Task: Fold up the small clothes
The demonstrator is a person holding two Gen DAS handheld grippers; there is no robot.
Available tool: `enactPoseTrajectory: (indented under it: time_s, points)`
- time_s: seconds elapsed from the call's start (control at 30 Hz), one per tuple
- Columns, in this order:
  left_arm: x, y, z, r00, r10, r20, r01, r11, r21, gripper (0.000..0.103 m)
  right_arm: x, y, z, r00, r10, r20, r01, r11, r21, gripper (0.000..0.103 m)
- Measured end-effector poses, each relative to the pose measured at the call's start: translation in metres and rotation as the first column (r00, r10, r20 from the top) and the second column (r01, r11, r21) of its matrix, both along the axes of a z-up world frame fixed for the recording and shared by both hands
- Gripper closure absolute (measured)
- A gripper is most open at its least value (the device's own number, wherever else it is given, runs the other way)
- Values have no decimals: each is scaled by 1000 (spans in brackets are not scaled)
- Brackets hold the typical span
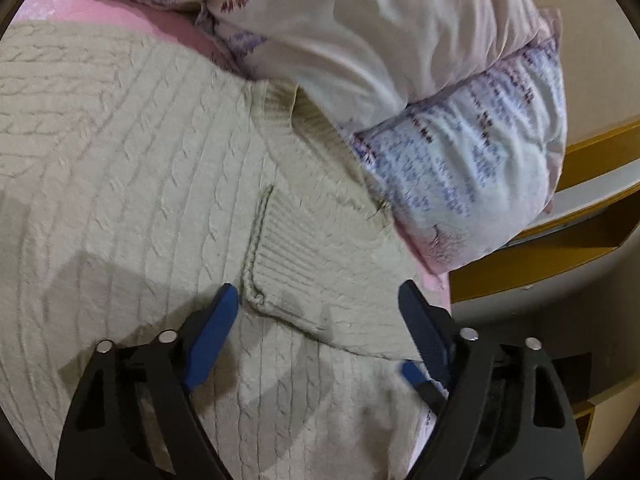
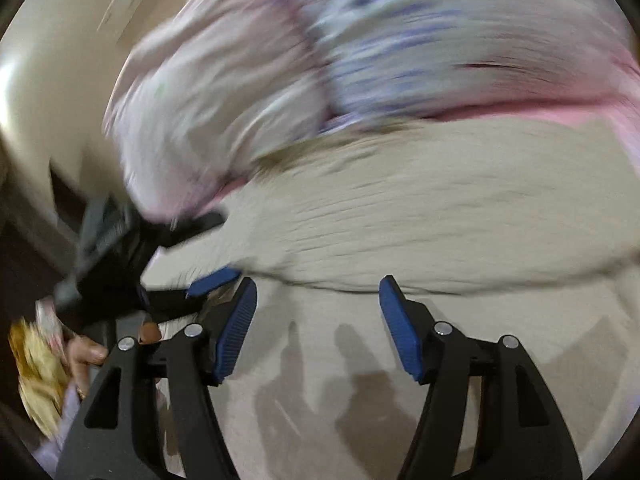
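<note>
Hovering over the cream sweater [image 1: 140, 168], left gripper [image 1: 320, 304] jaws straddle its folded cuff [image 1: 296, 264] ungripped; right gripper [image 2: 318, 300] jaws empty, so the fold beside the cuff may slip undone.

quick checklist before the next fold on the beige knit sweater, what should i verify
1. Left gripper jaws open, nothing clamped: ok; the ribbed cuff lies between its fingers, not pinched.
2. Right gripper open and free of fabric: ok.
3. Sleeve folded in onto the sweater body: ok.
4. Sweater clear of the floral bedding: not ok; the bedding touches its far edge by the collar.
5. Sweater lying flat without wrinkles: cannot tell; the right wrist view is motion-blurred.
6. Grippers clear of each other: not ok; the left gripper sits close beside the right one's finger.
</note>
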State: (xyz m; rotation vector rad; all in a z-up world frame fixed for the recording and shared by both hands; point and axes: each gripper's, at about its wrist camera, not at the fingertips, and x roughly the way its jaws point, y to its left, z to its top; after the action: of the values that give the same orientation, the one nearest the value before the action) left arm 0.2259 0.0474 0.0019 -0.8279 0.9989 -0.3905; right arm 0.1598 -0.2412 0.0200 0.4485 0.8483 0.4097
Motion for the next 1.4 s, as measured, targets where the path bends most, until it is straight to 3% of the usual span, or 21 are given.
enactPoseTrajectory:
  time_s: [0.1,0.17,0.2,0.3,0.33,0.4,0.47,0.53,0.73,0.83,0.93,1.0,1.03,1.1,1.27,1.3,1.4]
  points:
    - [3,-5,-1,1000,3,-5,-3,1000,25,29,-11,-59,-5,989,-141,-44,144,986,82,40]
    - [6,-8,-2,1000,0,-6,0,1000,7,43,-23,-96,-9,975,-215,-62,222,967,127,40]
    - [9,-10,-3,1000,-12,-9,12,1000,-12,55,-29,-111,-11,965,-252,-66,259,955,147,40]
    - [16,-19,-8,999,-23,-28,24,1000,15,69,-36,-140,-18,949,-305,-75,314,928,201,40]
    - [17,-21,-10,999,-24,-29,25,999,31,81,-40,-153,-21,941,-328,-83,338,907,249,40]
    - [18,-21,-14,999,-24,-31,25,999,37,92,-43,-168,-29,932,-348,-104,361,857,367,40]
    - [17,-16,-14,1000,-15,-20,15,1000,24,94,-42,-179,-40,923,-356,-148,382,797,468,40]
    - [16,-10,-12,1000,0,-9,0,999,32,95,-40,-186,-49,910,-368,-191,412,765,495,40]
    - [12,-9,6,998,-2,57,-2,997,73,96,-26,-189,-52,904,-378,-197,424,751,506,45]
    - [10,-1,15,995,23,96,-32,995,91,96,-15,-185,-56,899,-374,-229,438,744,504,52]
    - [8,18,17,991,75,107,-86,991,103,96,-13,-182,-60,887,-393,-242,461,741,489,63]
    - [7,30,12,990,103,93,-112,988,103,96,-12,-178,-62,884,-397,-246,467,749,470,86]
    - [6,34,10,990,108,87,-117,987,109,96,-11,-175,-65,881,-401,-250,473,758,450,92]
    - [5,36,2,993,103,66,-111,985,133,96,-12,-172,-70,873,-414,-260,488,763,424,95]
    - [-1,35,-15,996,91,24,-94,984,148,96,-18,-167,-65,862,-435,-259,503,792,347,89]
    - [-2,36,-14,996,85,22,-88,986,143,95,-22,-166,-62,863,-438,-254,502,801,325,79]
    - [-13,41,-5,998,58,11,-59,989,138,94,-37,-159,-42,860,-473,-192,509,822,256,62]
